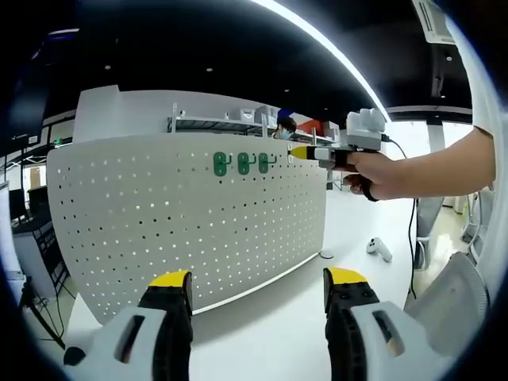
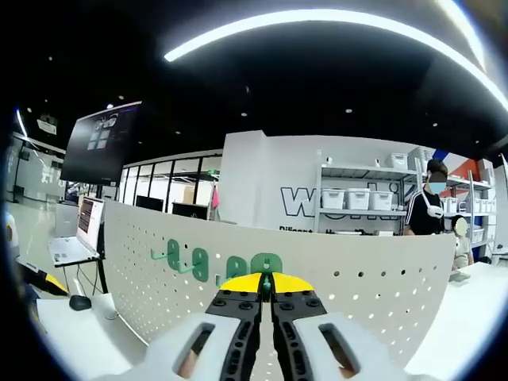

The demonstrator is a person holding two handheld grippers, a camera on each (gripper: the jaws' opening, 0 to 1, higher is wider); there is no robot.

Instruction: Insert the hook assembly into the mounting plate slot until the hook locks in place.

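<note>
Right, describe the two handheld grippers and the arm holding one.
Left gripper: pale grey body, black tongs with yellow tips. Right gripper: same grey shell, black ribbed tongs, yellow tips; in the left gripper view it carries a grey box on top, held in a hand on a bare forearm with a white sleeve above.

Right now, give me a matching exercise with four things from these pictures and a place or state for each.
Things:
1. green hooks
2. left gripper
3. right gripper
4. white controller

Place or state:
A. lying on the table
B. jaws apart, nothing between them
C. hanging near the top of the pegboard
D. jaws closed around a green piece

Pairs: 1-C, 2-B, 3-D, 4-A
</note>
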